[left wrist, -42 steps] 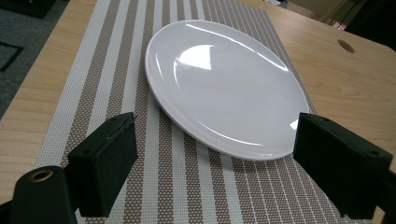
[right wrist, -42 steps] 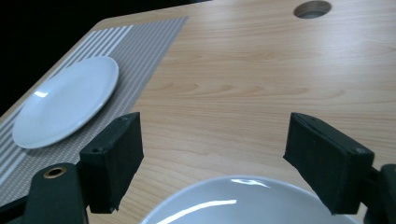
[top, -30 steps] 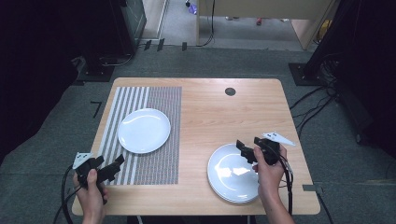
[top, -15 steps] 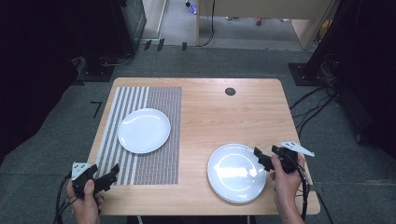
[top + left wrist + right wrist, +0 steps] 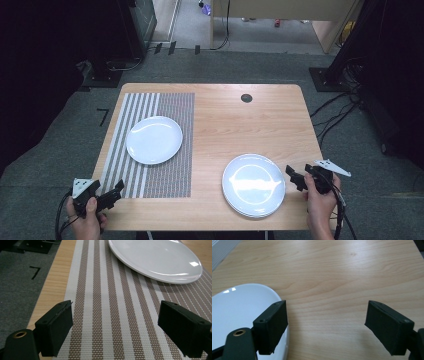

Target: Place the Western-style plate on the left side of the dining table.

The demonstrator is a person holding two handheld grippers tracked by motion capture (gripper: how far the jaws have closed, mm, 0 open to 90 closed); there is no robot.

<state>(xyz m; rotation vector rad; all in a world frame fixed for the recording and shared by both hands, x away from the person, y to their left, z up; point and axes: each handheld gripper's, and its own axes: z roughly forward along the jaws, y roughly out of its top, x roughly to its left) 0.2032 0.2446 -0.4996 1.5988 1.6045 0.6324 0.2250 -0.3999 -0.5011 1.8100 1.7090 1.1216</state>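
Both claws hang released: the right claw [image 5: 301, 176] beside the stacked plates [image 5: 253, 184], the left claw [image 5: 109, 195] near the placemat [image 5: 155, 145]. A shallow grab at the rim could slide the stack off the table [image 5: 235, 125].

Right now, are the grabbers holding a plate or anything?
No, nothing. The left gripper is open above the striped mat, and the right gripper is open beside the stack of plates.

The table [image 5: 250, 125] is pale wood with a smooth, faintly satin grain. The striped placemat [image 5: 112, 315] is a coarse woven mesh, matt. Both white plates [image 5: 154, 140] [image 5: 253, 184] look like glazed ceramic (glossy, catching highlights). The gripper jaws are matt black plastic, a brass-coloured metal insert [image 5: 239, 333] set in one.
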